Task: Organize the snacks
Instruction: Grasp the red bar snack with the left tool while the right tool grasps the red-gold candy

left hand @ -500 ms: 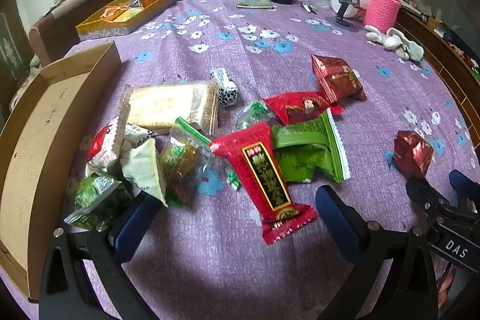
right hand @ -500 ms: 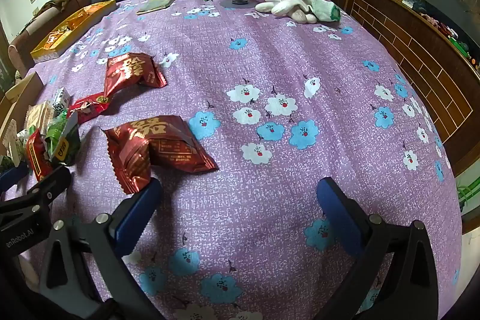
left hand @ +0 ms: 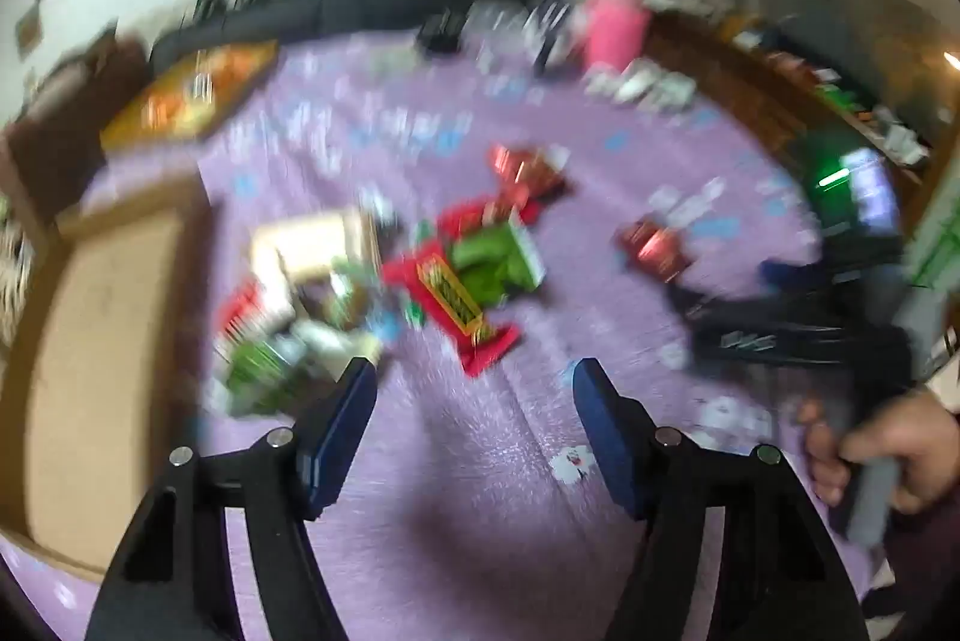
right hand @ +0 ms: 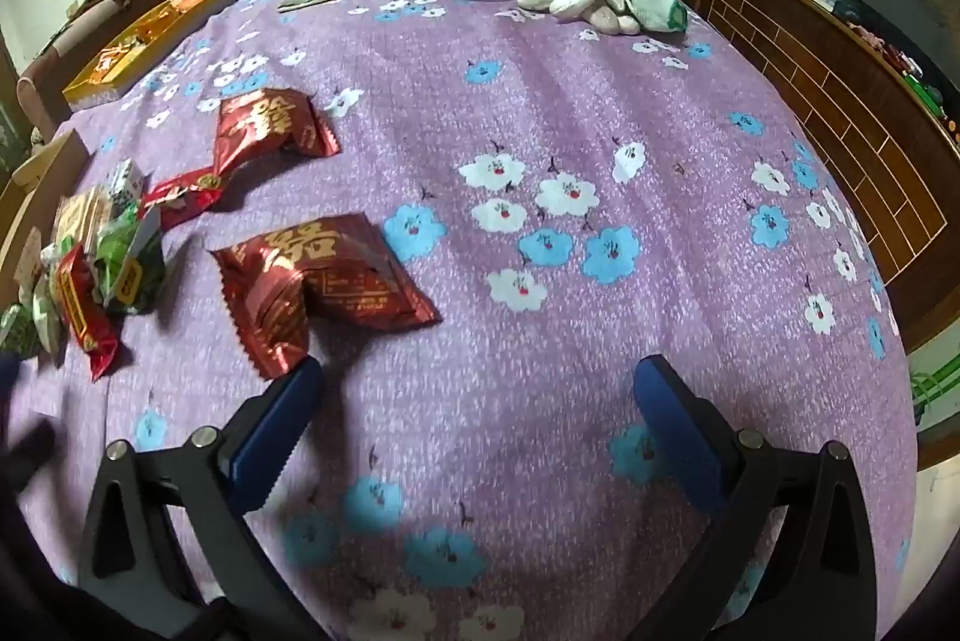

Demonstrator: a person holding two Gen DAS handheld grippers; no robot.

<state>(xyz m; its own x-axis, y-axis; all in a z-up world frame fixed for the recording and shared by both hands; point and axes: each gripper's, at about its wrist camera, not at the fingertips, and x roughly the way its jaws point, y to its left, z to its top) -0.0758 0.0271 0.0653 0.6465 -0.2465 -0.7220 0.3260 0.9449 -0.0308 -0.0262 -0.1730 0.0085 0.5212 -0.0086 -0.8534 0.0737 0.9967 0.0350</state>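
Snacks lie scattered on the purple flowered tablecloth (right hand: 600, 113). The nearest one to any gripper is the dark red foil packet (right hand: 318, 281), flat on the cloth just ahead and to the left of the right gripper (right hand: 480, 401). Its crimped lower corner is close to the tip of that gripper's left finger (right hand: 282, 419), though whether they touch I cannot tell. The packet's long axis runs roughly left to right across the view, so the jaws, released and spread wide with nothing between them, would need to shift left to straddle it. A second dark red packet (right hand: 270, 122) lies farther off to the left.

The left gripper (left hand: 474, 401) is also released and empty. It hovers over bare cloth, with the mixed pile of snacks (left hand: 372, 293) ahead and slightly left of it and the open cardboard box (left hand: 102, 341) at the far left. For the dark red packet the right gripper is judged the nearer.

The right wrist view is sharp and shows that packet's outline and printing. The left wrist view is heavily blurred, but it alone shows the box's flat interior and the person's right hand (left hand: 870, 449) on its handle
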